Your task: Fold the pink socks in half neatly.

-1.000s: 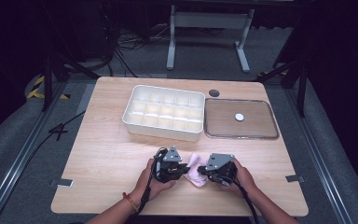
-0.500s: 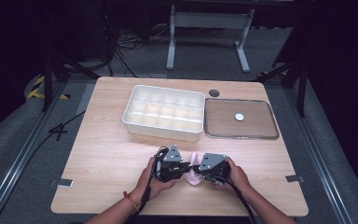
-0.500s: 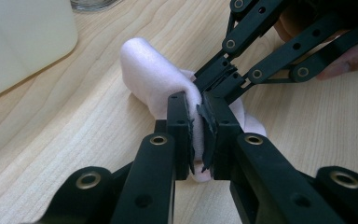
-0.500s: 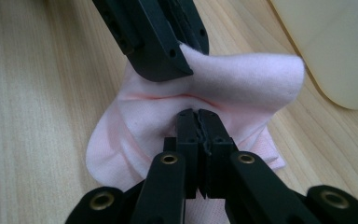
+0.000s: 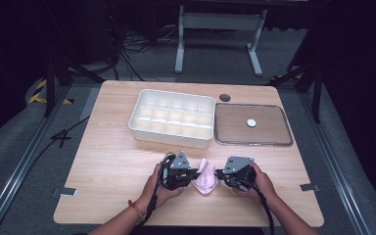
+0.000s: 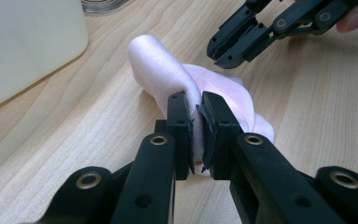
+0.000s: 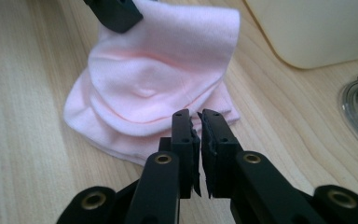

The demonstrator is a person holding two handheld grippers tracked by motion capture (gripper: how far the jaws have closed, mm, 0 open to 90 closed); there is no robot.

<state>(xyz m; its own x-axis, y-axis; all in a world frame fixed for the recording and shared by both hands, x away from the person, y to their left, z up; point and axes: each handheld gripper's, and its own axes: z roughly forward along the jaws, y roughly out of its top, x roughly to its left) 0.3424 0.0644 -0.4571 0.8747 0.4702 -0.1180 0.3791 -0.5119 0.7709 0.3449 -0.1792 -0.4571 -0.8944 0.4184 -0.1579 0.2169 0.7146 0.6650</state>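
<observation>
A soft pink cloth point(image 5: 205, 178), a fine knit with a matte, slightly fuzzy nap, lies bunched in rounded folds on the pale wood-grain desk point(image 5: 107, 161), near the person's edge and between the two hands. The left tool point(image 6: 196, 109) has its black, hard-plastic jaws pressed together on a raised fold of the cloth, so that the fabric rises in a smooth hump just beyond the pads and drapes down to the desk on the far side. The right tool point(image 7: 195, 116) sits just right of the cloth with its jaws almost together and only a thin slit between the pads; they have just been opening slightly, and nothing lies between them, the folded hem of the cloth resting just beyond their tips. In the high view the left tool point(image 5: 178, 171) and the right tool point(image 5: 237, 174) each carry a grey three-cornered plate that hides the jaws. Farther off stands a white moulded tray point(image 5: 142, 105) of square compartments, and to its right a flat clear lid point(image 5: 274, 142) with a small white disc on it; whether the cloth is a sock or a folded rag is hard to make out
</observation>
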